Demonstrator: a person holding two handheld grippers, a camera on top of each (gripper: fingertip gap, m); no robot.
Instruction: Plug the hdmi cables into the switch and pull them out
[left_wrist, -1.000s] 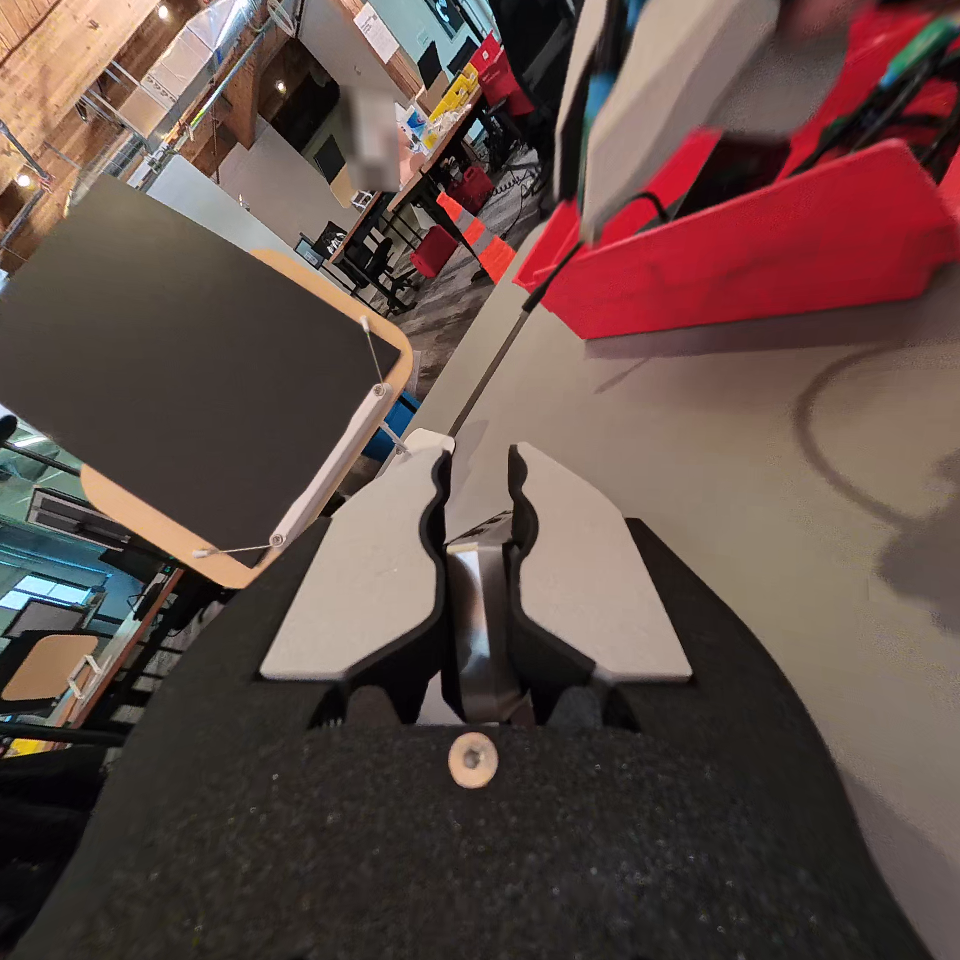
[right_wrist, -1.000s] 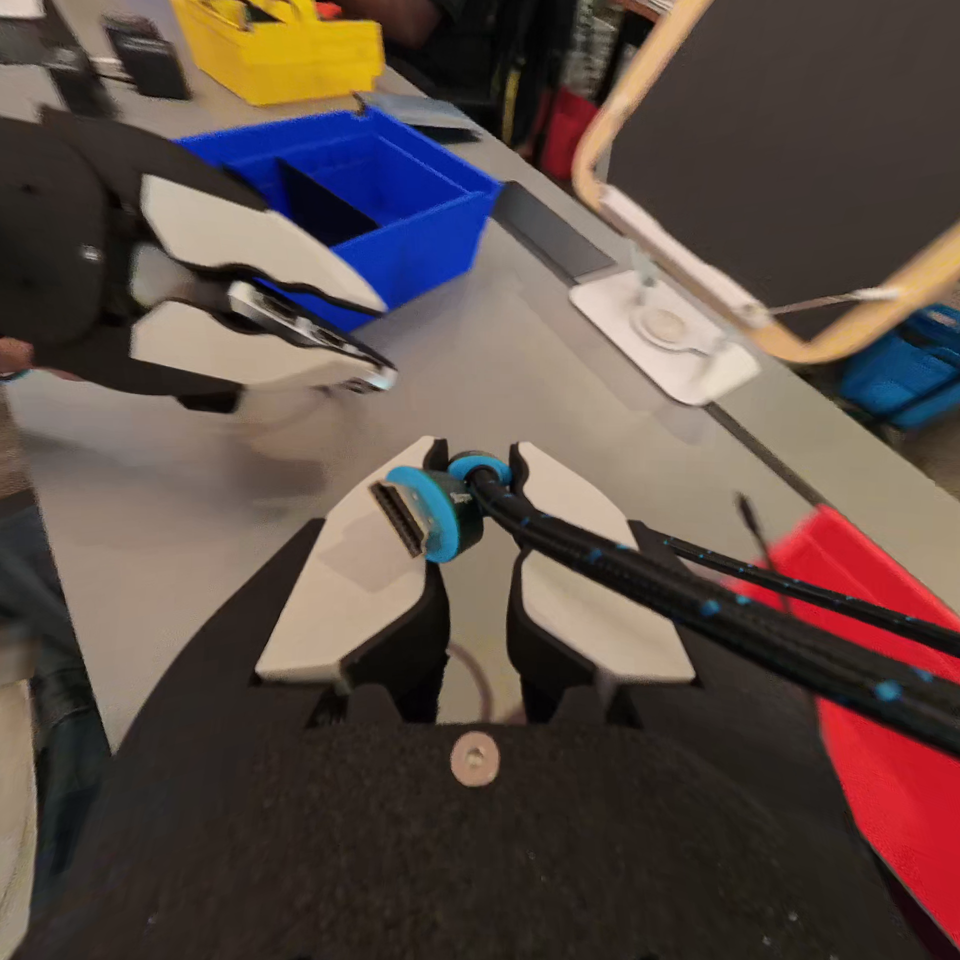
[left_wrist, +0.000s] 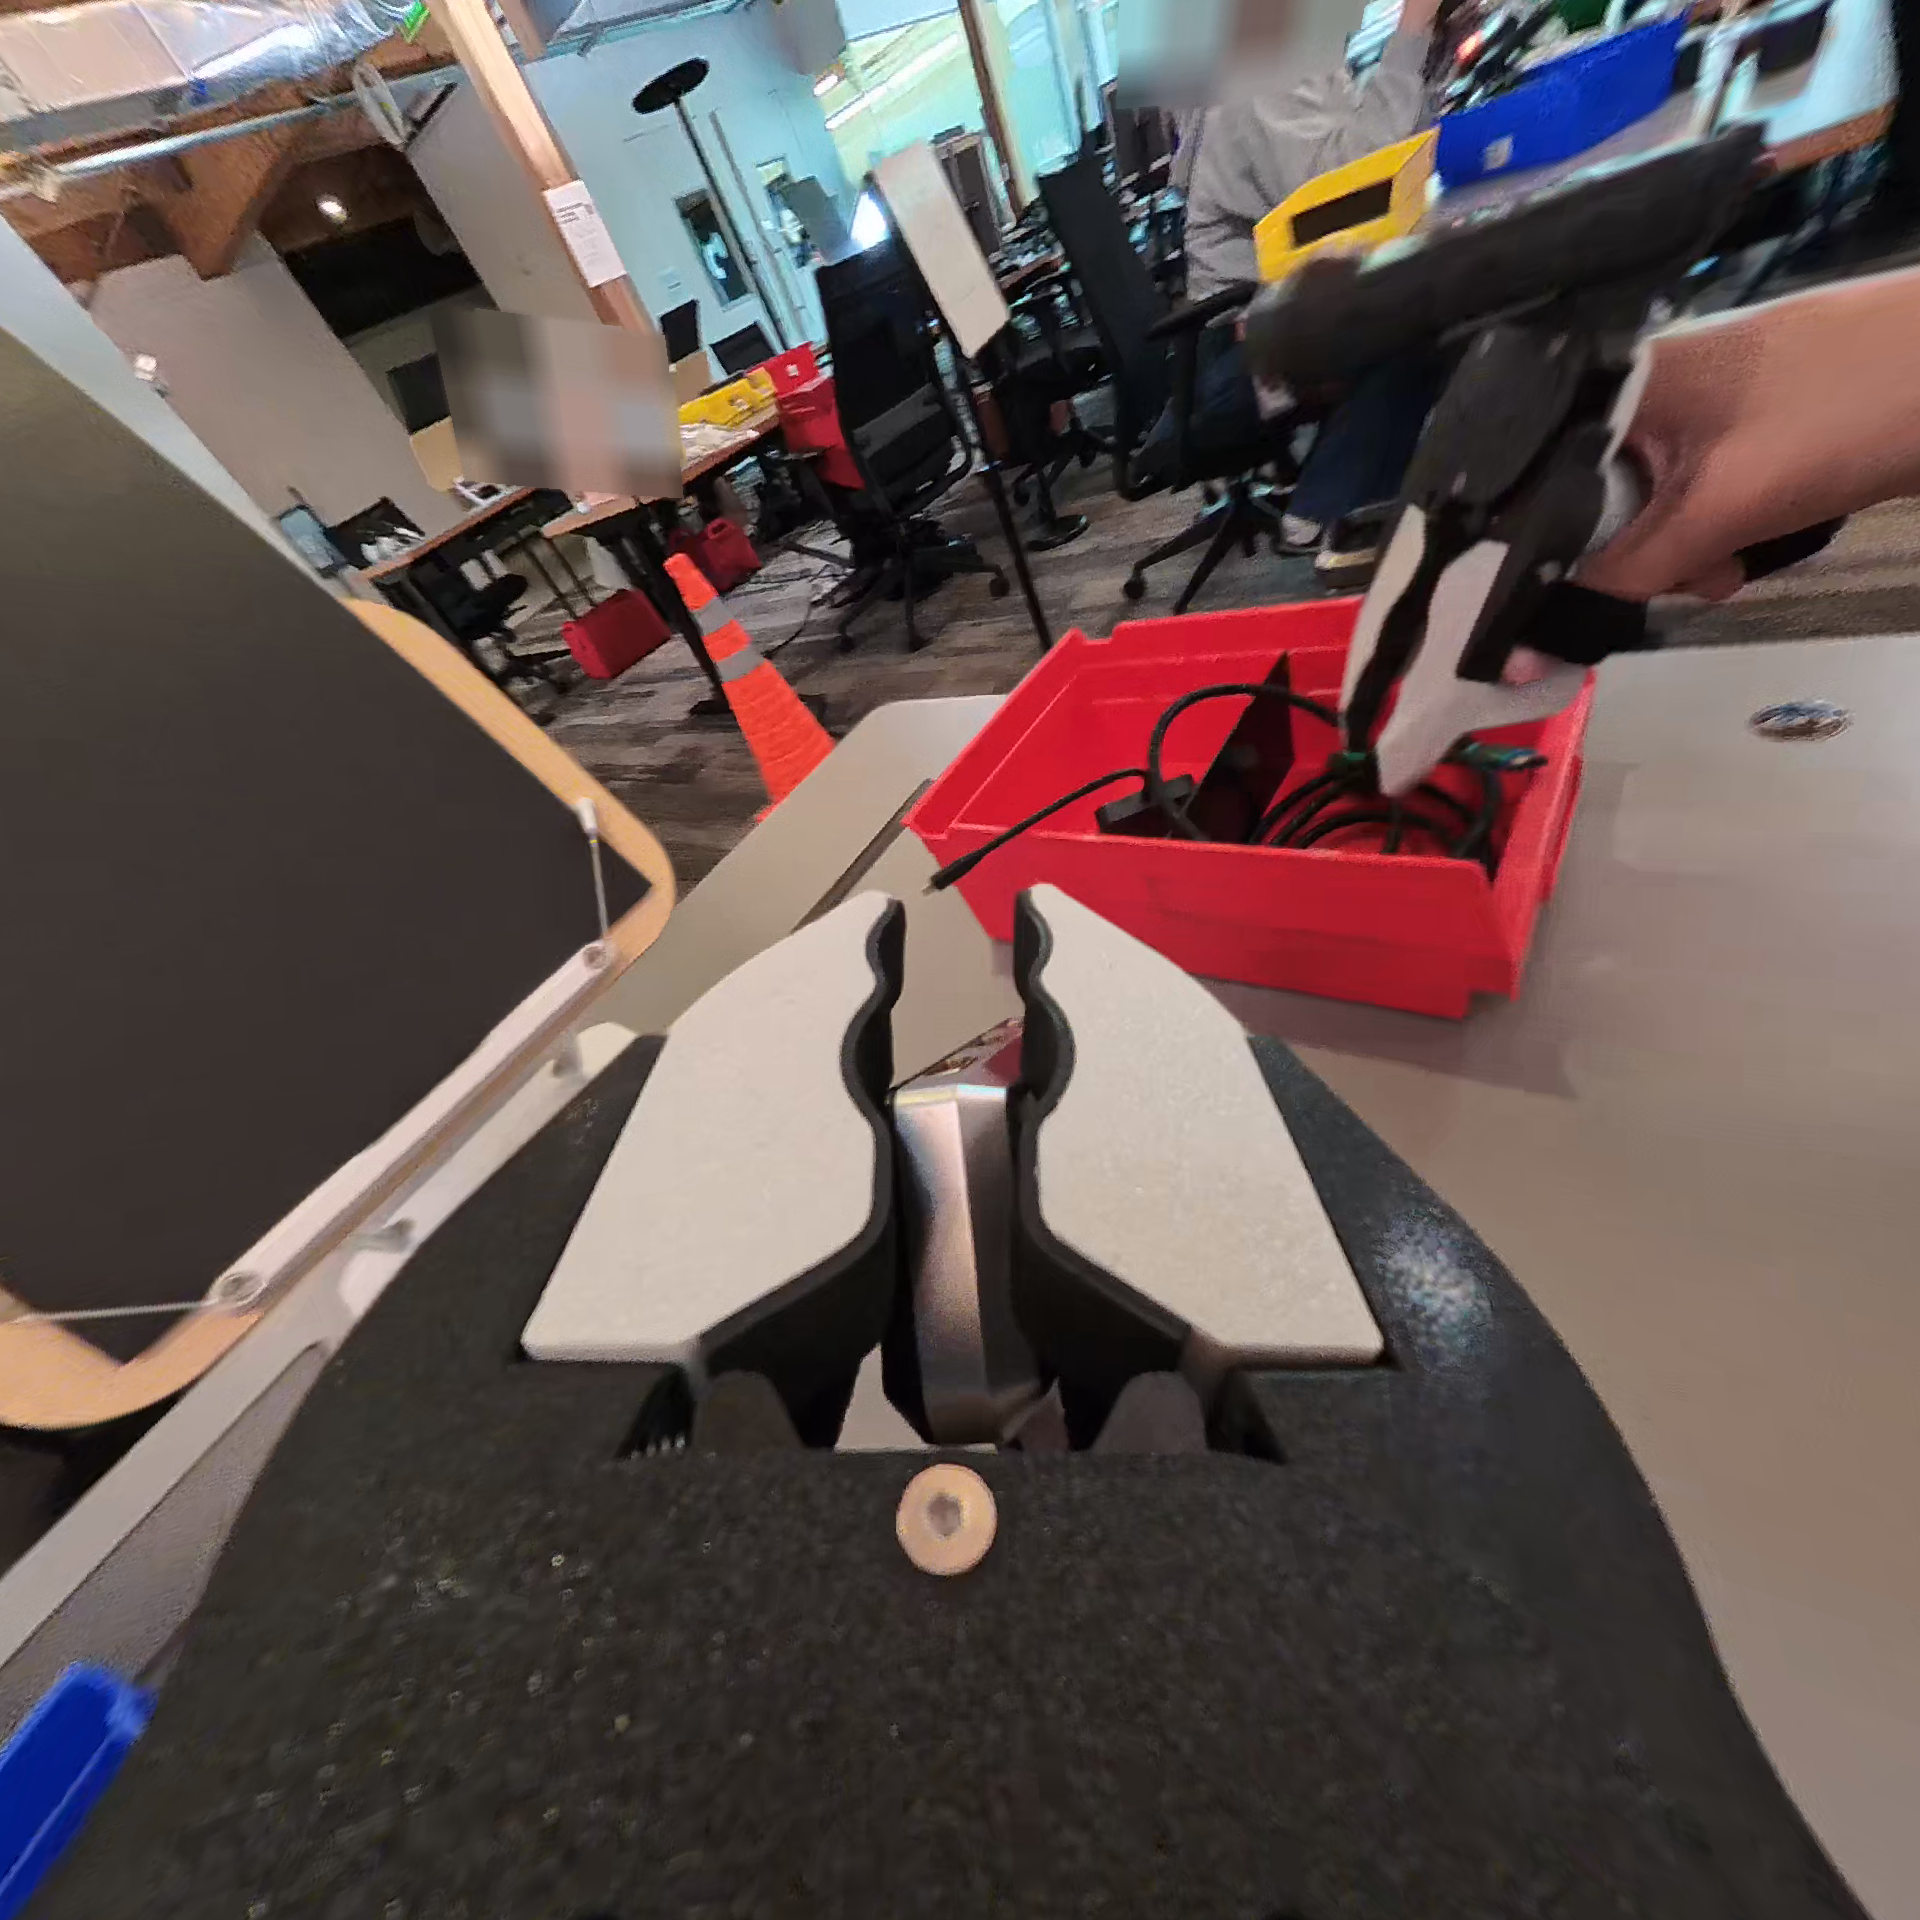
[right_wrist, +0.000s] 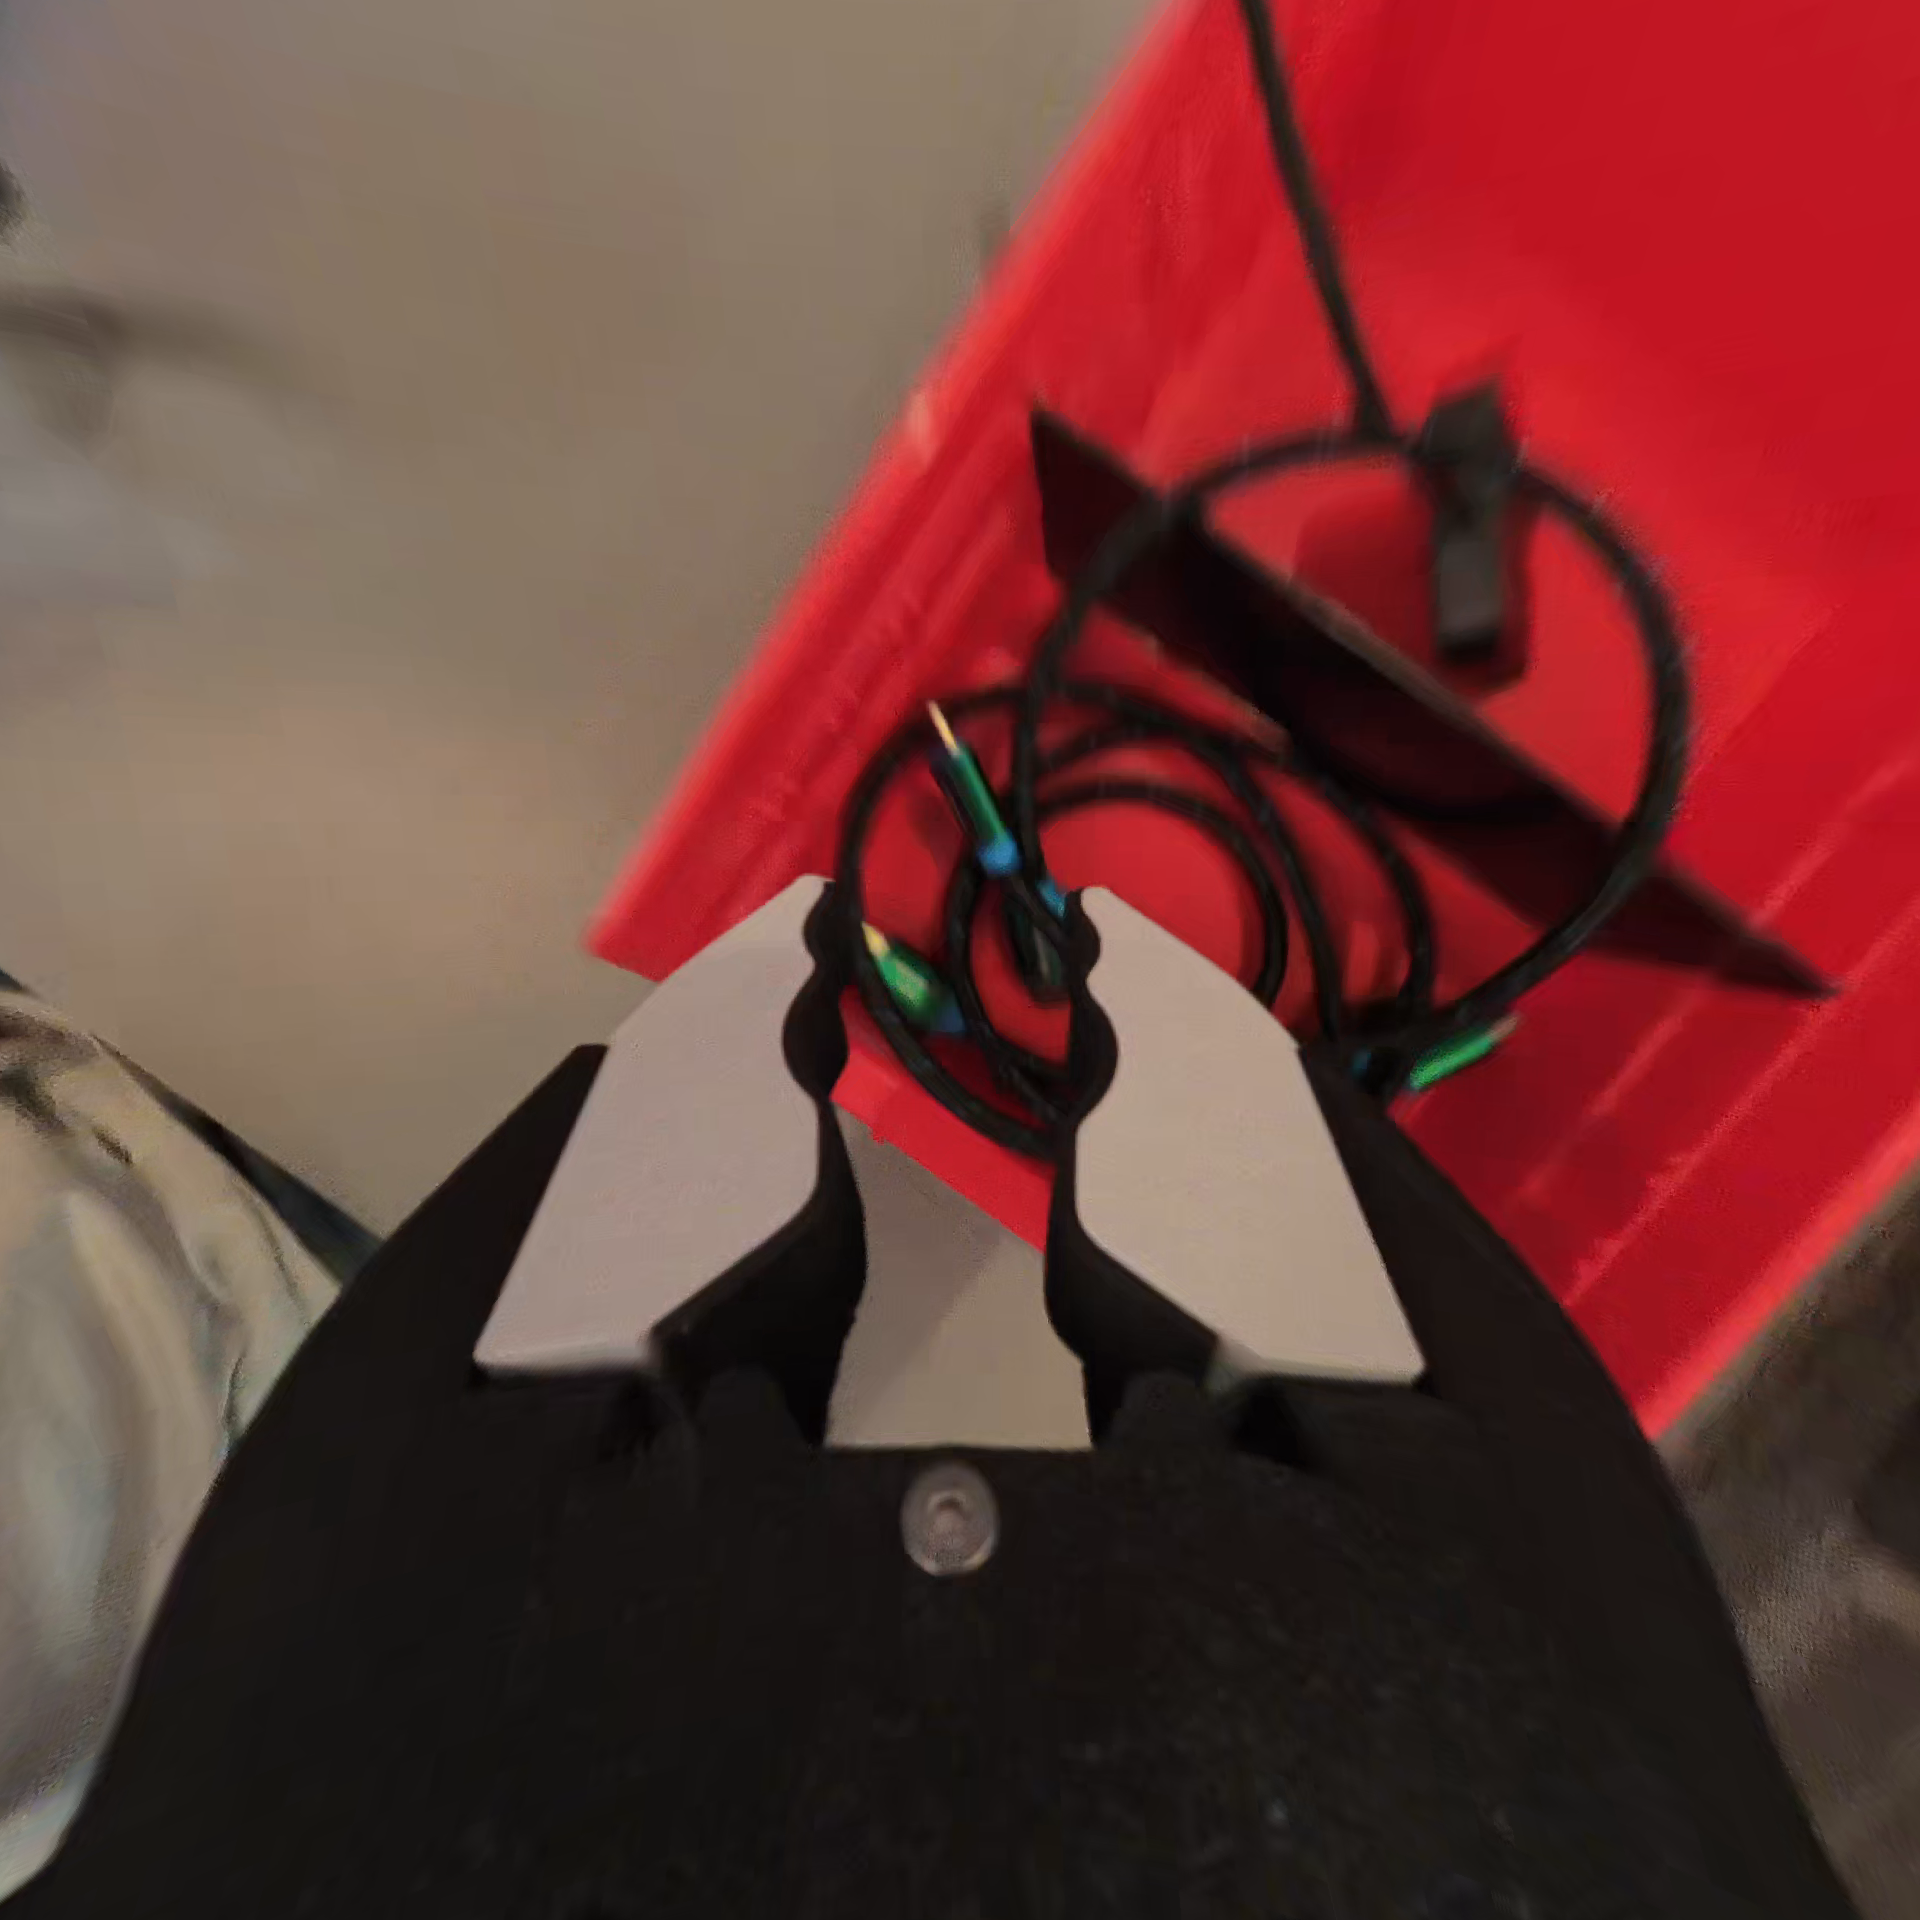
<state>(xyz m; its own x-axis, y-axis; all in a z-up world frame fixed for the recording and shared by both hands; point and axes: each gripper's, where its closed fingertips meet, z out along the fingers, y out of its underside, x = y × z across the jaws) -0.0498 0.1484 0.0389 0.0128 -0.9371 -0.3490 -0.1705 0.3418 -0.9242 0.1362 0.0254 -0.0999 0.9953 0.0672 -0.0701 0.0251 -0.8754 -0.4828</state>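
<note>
My left gripper (left_wrist: 956, 920) is shut on a silver HDMI switch (left_wrist: 951, 1195), which stands on edge between the fingers above the grey table (left_wrist: 1714, 1143). My right gripper (right_wrist: 956, 914) is open and empty, pointing down into a red bin (right_wrist: 1558, 260). It also shows in the left wrist view (left_wrist: 1377, 753), held by a hand over the same bin (left_wrist: 1247, 914). Coiled black braided HDMI cables (right_wrist: 1174, 769) lie in the bin, with green and blue plugs (right_wrist: 971, 805) just beyond my right fingertips. The view is too blurred to tell if they touch.
A black divider (right_wrist: 1351, 675) crosses the red bin, and a thin black cable end (left_wrist: 997, 857) hangs over the bin's left rim. A black panel with a wooden rim (left_wrist: 208, 831) stands at the table's left edge. An orange cone (left_wrist: 764, 707) and office chairs stand beyond the table.
My right gripper moved from beside the left gripper to above the red bin, opened and let go of the blue-ended cable. My left gripper turned toward the bin, still holding the switch.
</note>
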